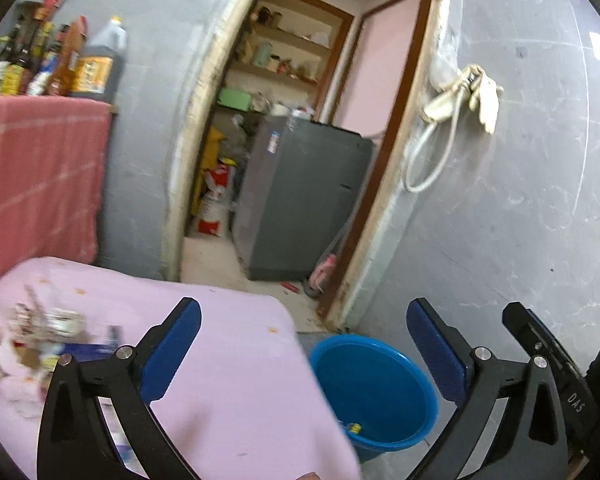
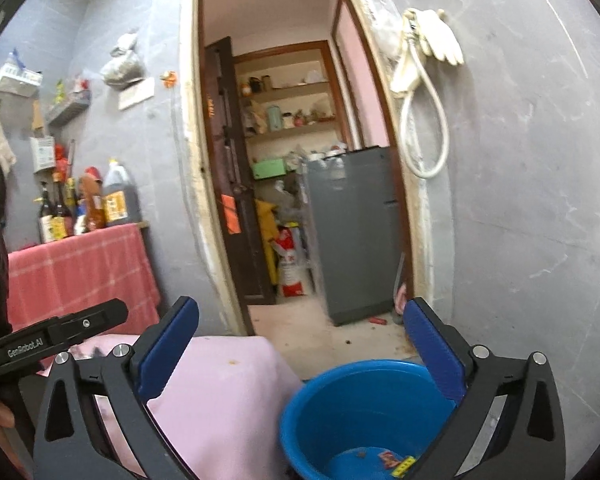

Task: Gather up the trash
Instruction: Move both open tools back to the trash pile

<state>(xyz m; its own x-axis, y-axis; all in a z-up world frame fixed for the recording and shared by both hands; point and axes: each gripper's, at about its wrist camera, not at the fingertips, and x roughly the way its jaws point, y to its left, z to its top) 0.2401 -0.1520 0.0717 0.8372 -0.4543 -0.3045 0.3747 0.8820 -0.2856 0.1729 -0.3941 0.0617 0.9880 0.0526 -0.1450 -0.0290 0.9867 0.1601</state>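
- Left gripper: fingers spread wide, nothing between the blue pads. It hangs over the near right part of the pink-covered table.
- Right gripper: fingers likewise spread wide and empty. It is poised above the basin, with the table corner under its left finger.
- Blue basin: on the floor, just beside the table's right edge; under and between the right gripper's fingers, and just inside the left gripper's right finger in the left wrist view. Serves as the trash receptacle.
- Contents of basin: a few small scraps on the bottom, one red, one yellow, plus specks. Judged as trash already dropped in.
- Trash pile: crumpled wrappers and paper bits on the table, left of and beyond the left gripper's left finger. Blurred; separate items cannot be told apart.
- Progress, as judged: begun, not finished. A small share is in the basin, the larger share sits on the table. Both grippers are free for a next pick.
- Further off: pink checked cloth with bottles above it, beyond the left fingers; open doorway with a grey cabinet straight ahead.
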